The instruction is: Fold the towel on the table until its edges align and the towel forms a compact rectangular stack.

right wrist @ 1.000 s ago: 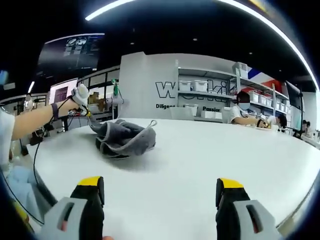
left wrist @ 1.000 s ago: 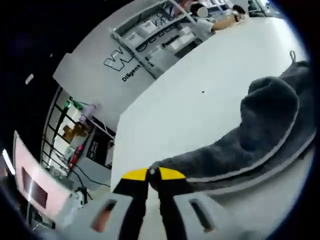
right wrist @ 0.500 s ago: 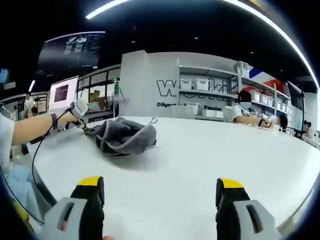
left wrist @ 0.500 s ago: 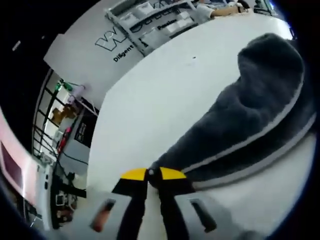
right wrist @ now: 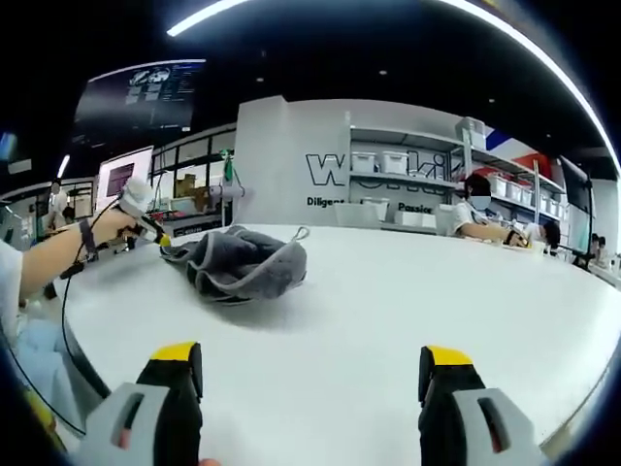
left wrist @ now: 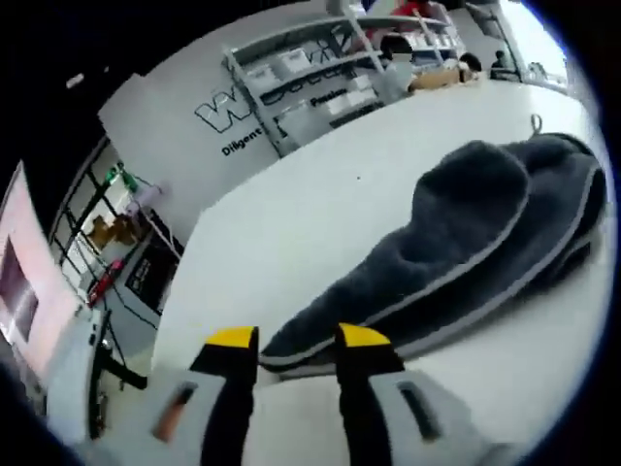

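Observation:
A crumpled grey towel [left wrist: 466,233] with a pale border lies in a heap on the white table [left wrist: 320,214]. My left gripper [left wrist: 296,340] is open, its yellow-tipped jaws either side of the towel's near corner, which rests on the table. In the right gripper view the towel [right wrist: 238,262] sits at the far left of the table [right wrist: 388,311]. There the left gripper [right wrist: 146,229] shows in a gloved hand at the towel's left end. My right gripper [right wrist: 310,359] is wide open over bare table, well short of the towel.
The table's rounded edge [right wrist: 78,335] runs close on the left. A person [right wrist: 473,216] sits at the far side. Shelves with white bins [right wrist: 393,165] line the wall behind. Bare tabletop stretches right of the towel.
My left gripper has opened and let go of the towel corner, and the towel has settled flatter on the table. The right gripper has not moved.

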`<state>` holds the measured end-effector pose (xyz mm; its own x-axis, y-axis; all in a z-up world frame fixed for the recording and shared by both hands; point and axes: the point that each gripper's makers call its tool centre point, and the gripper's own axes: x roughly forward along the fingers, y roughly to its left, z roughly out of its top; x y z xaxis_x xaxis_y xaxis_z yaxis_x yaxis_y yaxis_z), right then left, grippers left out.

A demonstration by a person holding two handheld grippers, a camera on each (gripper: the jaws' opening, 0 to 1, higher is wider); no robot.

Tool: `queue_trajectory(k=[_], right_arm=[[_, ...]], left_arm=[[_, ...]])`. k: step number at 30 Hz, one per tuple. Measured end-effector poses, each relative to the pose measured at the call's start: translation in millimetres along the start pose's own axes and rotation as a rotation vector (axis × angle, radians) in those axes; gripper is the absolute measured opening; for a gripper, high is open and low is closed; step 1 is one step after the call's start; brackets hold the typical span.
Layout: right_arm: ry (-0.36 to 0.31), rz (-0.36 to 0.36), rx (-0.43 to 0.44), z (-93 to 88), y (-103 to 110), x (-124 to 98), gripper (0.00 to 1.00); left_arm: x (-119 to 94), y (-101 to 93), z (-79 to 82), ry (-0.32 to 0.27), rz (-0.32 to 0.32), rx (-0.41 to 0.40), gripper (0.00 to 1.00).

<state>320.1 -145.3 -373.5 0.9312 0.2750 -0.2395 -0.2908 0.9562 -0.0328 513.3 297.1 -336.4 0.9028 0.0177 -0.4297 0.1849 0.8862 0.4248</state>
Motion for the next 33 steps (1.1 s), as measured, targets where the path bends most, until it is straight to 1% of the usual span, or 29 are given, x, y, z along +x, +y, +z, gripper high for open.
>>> queue_trajectory(k=[1,2,4,5,6,7,10,12,13,15,17,18,21,23,25,29,33], right_arm=[[0.001,0.000,0.000,-0.3,-0.2,0.3,0.97],[0.002,0.000,0.001,-0.8,-0.2,0.8,0.97],[0.007,0.003,-0.001,-1.9,0.8,2.3,0.97],[0.008,0.006,-0.002,-2.2,1.6,3.1,0.97],[0.010,0.008,-0.002,-2.5,2.4,4.0,0.97],[0.012,0.013,-0.005,-2.8,4.2,5.3,0.97],[0.019,0.024,-0.011,-3.6,7.7,7.8,0.97],[0.023,0.028,-0.014,-4.0,8.9,9.2,0.97],[0.026,0.029,-0.016,-4.3,9.3,9.9,0.97],[0.030,0.029,-0.019,-4.4,9.7,12.2,0.97],[0.036,0.031,-0.021,-5.0,11.2,14.7,0.97],[0.040,0.035,-0.023,-5.5,12.6,15.9,0.97],[0.050,0.045,-0.033,-5.8,17.2,19.4,0.97],[0.054,0.049,-0.039,-5.6,19.7,21.2,0.97],[0.057,0.055,-0.042,-5.4,22.5,23.1,0.97],[0.058,0.087,-0.038,-4.5,31.4,28.4,0.97],[0.054,0.117,-0.035,-1.4,37.4,31.6,0.96]], left_arm=[[-10.9,-3.4,5.7,-0.037,-0.005,-0.033,0.44],[-19.6,-7.0,10.4,-0.070,-0.025,-0.056,0.47],[-40.3,-16.8,20.6,-0.155,-0.053,-0.125,0.52],[-53.3,-26.9,22.7,-0.192,-0.079,-0.154,0.54],[-59.3,-32.6,22.5,-0.207,-0.094,-0.170,0.56],[-70.2,-45.4,20.7,-0.230,-0.123,-0.205,0.58],[-91.2,-79.8,10.8,-0.243,-0.222,-0.249,0.68],[-103.0,-94.7,6.0,-0.254,-0.256,-0.296,0.71],[-109.4,-103.0,4.3,-0.268,-0.275,-0.304,0.72],[-121.2,-116.3,-1.6,-0.279,-0.280,-0.312,0.76],[-134.2,-136.4,-7.1,-0.284,-0.311,-0.313,0.84],[-139.1,-143.0,-9.6,-0.283,-0.321,-0.323,0.88],[-150.3,-160.6,-17.9,-0.268,-0.341,-0.327,0.93],[-156.2,-168.4,-22.9,-0.256,-0.352,-0.324,0.97],[-159.8,-171.3,-25.9,-0.248,-0.355,-0.327,0.99],[-168.4,-175.8,-29.5,-0.249,-0.370,-0.339,0.99],[-169.0,-174.4,-33.7,-0.247,-0.367,-0.352,0.99]])
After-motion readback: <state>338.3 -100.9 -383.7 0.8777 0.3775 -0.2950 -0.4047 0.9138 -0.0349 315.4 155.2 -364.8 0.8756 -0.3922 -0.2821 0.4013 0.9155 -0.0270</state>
